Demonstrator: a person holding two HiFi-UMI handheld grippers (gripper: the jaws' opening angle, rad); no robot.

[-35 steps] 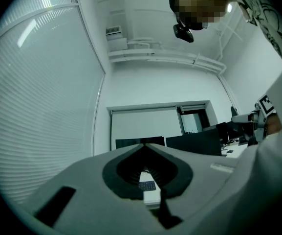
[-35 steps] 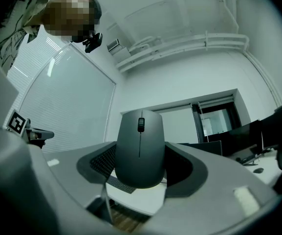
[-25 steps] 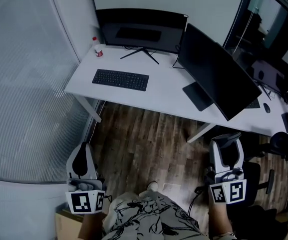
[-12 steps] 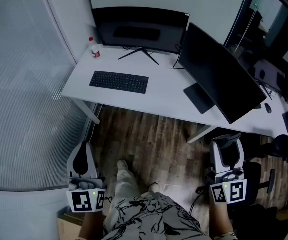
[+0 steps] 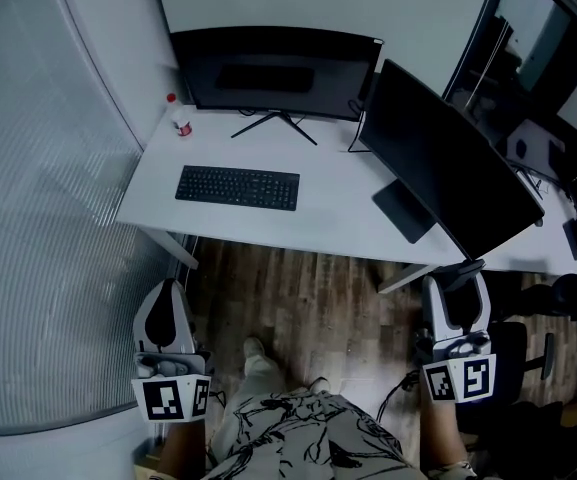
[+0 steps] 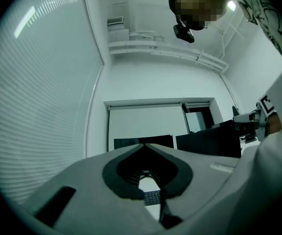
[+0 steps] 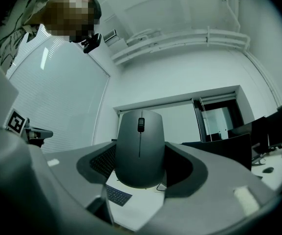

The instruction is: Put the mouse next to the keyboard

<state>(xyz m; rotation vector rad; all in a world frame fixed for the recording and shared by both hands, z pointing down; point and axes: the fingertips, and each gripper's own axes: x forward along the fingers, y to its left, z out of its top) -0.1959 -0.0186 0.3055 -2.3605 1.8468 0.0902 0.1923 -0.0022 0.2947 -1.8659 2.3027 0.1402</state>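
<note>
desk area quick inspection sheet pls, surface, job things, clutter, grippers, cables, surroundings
surface: white desk, mostly bare.
job's things: keyboard on the desk; mouse in the right gripper, off the desk.
clutter: small red-capped bottle at the desk's far left corner; two monitors.
grippers: left gripper shut, empty; right gripper shut on the mouse; both short of the desk.
cables: one cable between the monitors.
surroundings: blinds at left, wood floor, chair at right.

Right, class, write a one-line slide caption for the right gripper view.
Right gripper shut on a grey mouse, with the keyboard and white desk ahead below it.
</note>
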